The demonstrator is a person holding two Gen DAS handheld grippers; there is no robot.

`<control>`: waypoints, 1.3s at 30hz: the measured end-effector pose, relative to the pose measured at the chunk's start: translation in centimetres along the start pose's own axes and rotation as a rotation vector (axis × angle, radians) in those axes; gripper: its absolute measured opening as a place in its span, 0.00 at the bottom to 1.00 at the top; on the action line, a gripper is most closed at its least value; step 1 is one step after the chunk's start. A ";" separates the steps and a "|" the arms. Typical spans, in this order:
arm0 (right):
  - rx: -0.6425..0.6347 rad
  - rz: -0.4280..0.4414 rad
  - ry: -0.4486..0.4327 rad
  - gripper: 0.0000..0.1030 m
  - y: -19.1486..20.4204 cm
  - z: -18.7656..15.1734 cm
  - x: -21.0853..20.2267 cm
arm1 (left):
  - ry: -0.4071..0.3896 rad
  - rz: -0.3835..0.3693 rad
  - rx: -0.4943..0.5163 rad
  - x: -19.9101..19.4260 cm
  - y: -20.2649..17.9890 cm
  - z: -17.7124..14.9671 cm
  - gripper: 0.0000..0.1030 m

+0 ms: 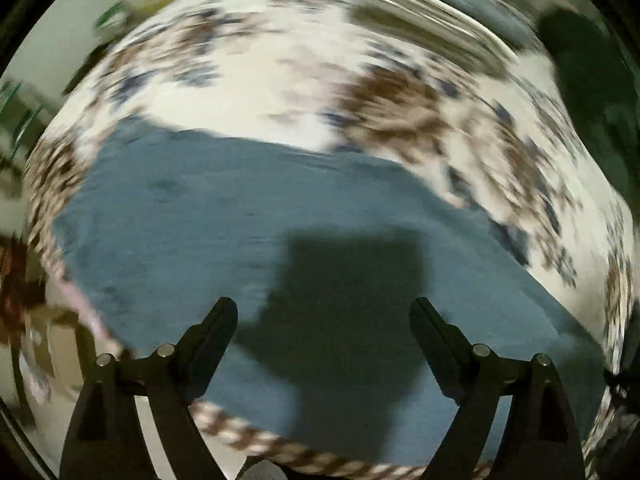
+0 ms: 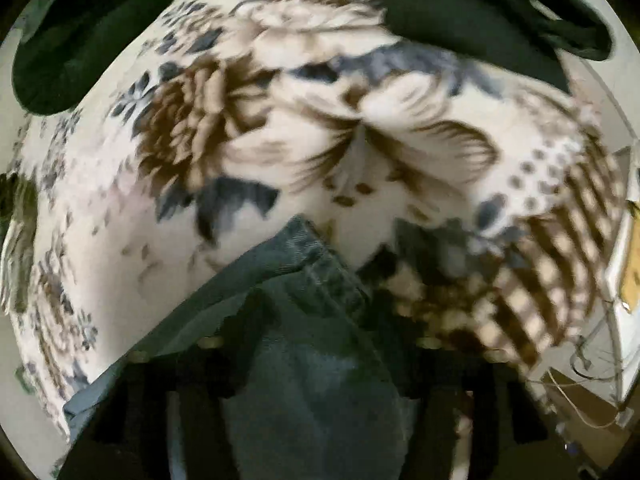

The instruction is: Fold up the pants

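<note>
- Left wrist view: the left gripper (image 1: 324,312) is hovering over the pants (image 1: 248,216), its fingers (image 1: 218,320) standing wide apart with nothing between them. The blue pants are lying flat on a floral blanket (image 1: 280,60), and the picture is blurred.
- Right wrist view: the pants (image 2: 316,352) are bunching up over the right gripper (image 2: 316,364), hiding its fingers; whether they are gripping the cloth cannot be told. A dark garment (image 2: 480,12) is lying on the floral blanket (image 2: 360,136) beyond.

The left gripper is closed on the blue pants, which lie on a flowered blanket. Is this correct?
Not quite. In the left wrist view the left gripper is open: its jaws stand wide apart above the blue pants and grip nothing. The pants do lie on the flowered blanket.
</note>
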State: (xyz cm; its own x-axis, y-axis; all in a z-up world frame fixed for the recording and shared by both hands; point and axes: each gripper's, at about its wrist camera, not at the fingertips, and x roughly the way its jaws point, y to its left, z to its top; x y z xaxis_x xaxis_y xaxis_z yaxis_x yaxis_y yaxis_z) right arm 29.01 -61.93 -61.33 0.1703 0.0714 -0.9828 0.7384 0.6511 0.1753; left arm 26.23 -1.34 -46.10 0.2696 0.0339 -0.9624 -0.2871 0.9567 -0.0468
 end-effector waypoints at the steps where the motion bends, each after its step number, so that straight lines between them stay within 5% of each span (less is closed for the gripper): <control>1: -0.061 -0.024 -0.033 0.08 0.8 -0.3 -0.3 | 0.002 -0.010 0.029 0.3 -1.8 0.1 0.85; 4: -0.191 -0.056 -0.169 0.05 2.6 -1.8 -3.1 | 0.008 -0.038 0.109 0.9 -6.1 0.1 0.85; 8: -0.189 -0.036 -0.326 0.04 2.2 -3.0 -8.4 | -0.006 -0.049 0.186 1.0 -10.0 0.1 0.85; 13: -0.156 -0.025 -0.396 0.04 1.6 -3.1 -10.8 | -0.006 -0.026 0.228 2.1 -12.3 0.2 0.85; 18: -0.154 -0.040 -0.304 0.07 1.9 -1.8 -6.5 | 0.027 0.009 0.231 4.2 -12.7 0.3 0.85; 20: -0.124 -0.044 -0.177 0.15 1.1 -0.9 -3.8 | 0.049 0.005 0.230 4.5 -12.5 0.3 0.85; 24: 0.011 0.053 -0.152 0.34 -2.5 -1.7 -5.4 | 0.063 0.003 0.239 4.0 -12.1 -0.7 0.85; 28: 0.151 0.120 -0.065 0.34 -6.0 -4.9 -5.5 | 0.118 0.010 0.231 4.7 -11.4 -2.6 0.85; 32: 0.314 0.193 0.079 0.34 -8.0 -8.0 -1.3 | 0.168 0.039 0.229 6.3 -10.5 -4.4 0.85; 35: 0.328 0.172 0.041 0.13 -7.7 -9.5 0.2 | 0.187 0.051 0.229 7.7 -9.8 -5.1 0.88; 37: 0.268 0.083 -0.013 0.09 -6.9 -9.7 0.0 | 0.192 0.039 0.224 8.2 -9.5 -5.2 0.91; 39: 0.279 0.083 -0.005 0.09 -7.3 -9.9 0.0 | 0.200 0.035 0.230 8.4 -9.4 -5.0 0.93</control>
State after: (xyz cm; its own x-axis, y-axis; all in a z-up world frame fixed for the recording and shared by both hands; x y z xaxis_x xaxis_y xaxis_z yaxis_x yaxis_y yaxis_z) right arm 17.18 -59.22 -63.17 0.2404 0.1117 -0.9642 0.8725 0.4105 0.2651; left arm 26.58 -11.55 -55.10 0.0700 0.0318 -0.9970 -0.0715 0.9971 0.0268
